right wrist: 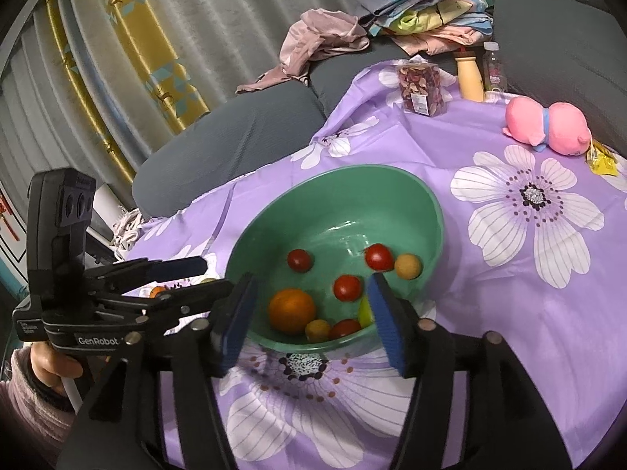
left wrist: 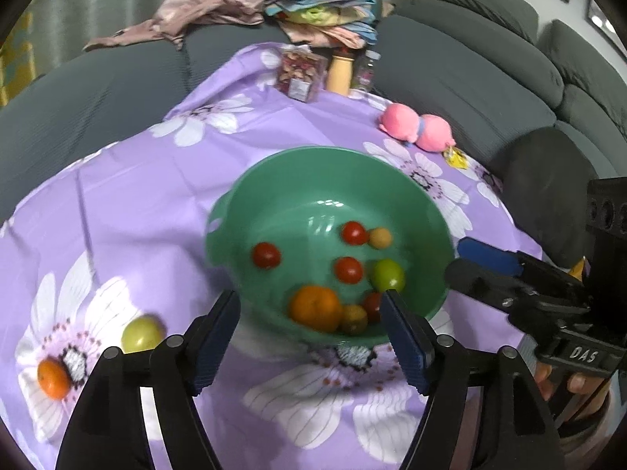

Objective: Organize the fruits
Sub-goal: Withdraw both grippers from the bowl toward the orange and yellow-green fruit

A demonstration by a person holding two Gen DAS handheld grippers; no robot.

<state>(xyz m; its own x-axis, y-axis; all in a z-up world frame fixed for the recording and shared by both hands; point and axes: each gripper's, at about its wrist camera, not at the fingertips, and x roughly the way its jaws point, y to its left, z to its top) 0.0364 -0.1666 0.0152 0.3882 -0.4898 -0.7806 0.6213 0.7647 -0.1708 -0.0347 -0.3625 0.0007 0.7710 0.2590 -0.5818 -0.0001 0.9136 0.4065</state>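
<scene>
Left claw (left wrist: 309,337): nearest the lens, jaws spread, nothing between pads; hangs over near rim of bowl.
Right claw (right wrist: 309,321): jaws spread too, empty, tips over near rim of bowl; seen from left cam as black tool at bowl's right side.
Bowl (left wrist: 274,180): green, round, small handle lug on left rim; sits mid-table on cloth.
Fruit in bowl: big orange (left wrist: 315,307) at near side; yellow-brown small one (left wrist: 354,319) touching it on the right; green one (left wrist: 388,274) toward right wall; 3 red tomatoes (left wrist: 348,269) spread across the floor, a 4th partly hidden behind left claw's right pad; pale orange ball (left wrist: 380,237) just beside far tomato.
Fruit outside bowl: green-yellow one (left wrist: 141,333) on cloth, left of bowl & near; small orange (left wrist: 54,378) further left, apart from it.
Cloth (left wrist: 156,203): purple w/ big white flowers, covers table under bowl.
Beyond bowl: pink plush toy (left wrist: 417,127) far right; yellow packet (left wrist: 454,156) just beside it; clear box of dried stuff (left wrist: 299,74), tan bottle (left wrist: 339,72), small clear bottle (left wrist: 366,68) at far edge.
Behind table: grey sofa (left wrist: 470,58), pile of clothes (left wrist: 274,4) on it.
Hands: fingers (left wrist: 580,384) on right tool's grip; thumb (right wrist: 55,364) & sleeve on left tool's.
</scene>
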